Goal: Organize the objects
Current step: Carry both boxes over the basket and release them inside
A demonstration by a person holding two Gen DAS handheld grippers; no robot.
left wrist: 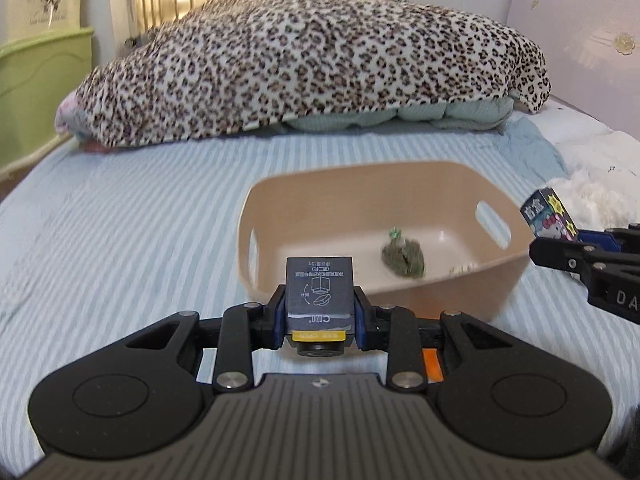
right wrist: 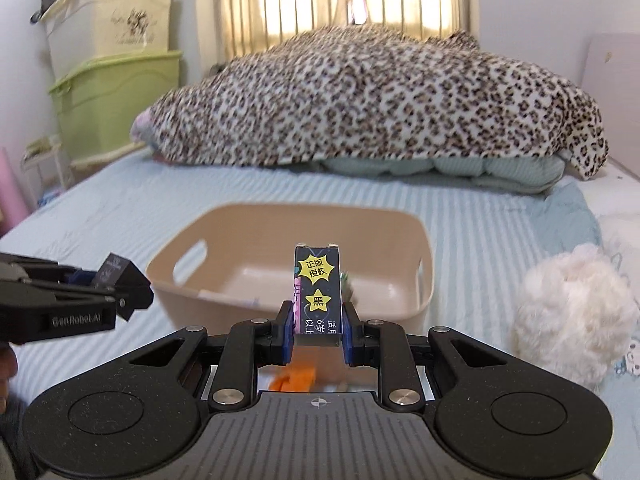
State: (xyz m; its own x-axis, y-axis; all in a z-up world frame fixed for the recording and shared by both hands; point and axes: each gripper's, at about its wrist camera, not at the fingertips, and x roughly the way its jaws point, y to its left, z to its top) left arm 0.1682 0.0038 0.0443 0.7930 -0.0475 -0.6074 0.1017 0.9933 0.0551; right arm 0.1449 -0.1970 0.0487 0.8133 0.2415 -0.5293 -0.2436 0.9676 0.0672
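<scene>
A beige plastic basket [left wrist: 460,280] with handle slots sits on the striped bed; it also shows in the right wrist view [right wrist: 280,220]. A small greenish object [left wrist: 403,258] lies inside it. My left gripper [left wrist: 320,308] is shut on a dark grey box [left wrist: 319,292] just in front of the basket's near rim. My right gripper [right wrist: 318,330] is shut on a dark box with yellow stars [right wrist: 319,290], also short of the rim. The right gripper shows in the left wrist view [left wrist: 560,248], and the left gripper in the right wrist view [right wrist: 120,284].
A leopard-print blanket [left wrist: 312,64] is heaped over bedding at the far end of the bed. A white fluffy toy [right wrist: 576,316] lies right of the basket. Green and cream storage bins [right wrist: 116,92] stand stacked at the left. An orange item [right wrist: 298,378] lies under the right gripper.
</scene>
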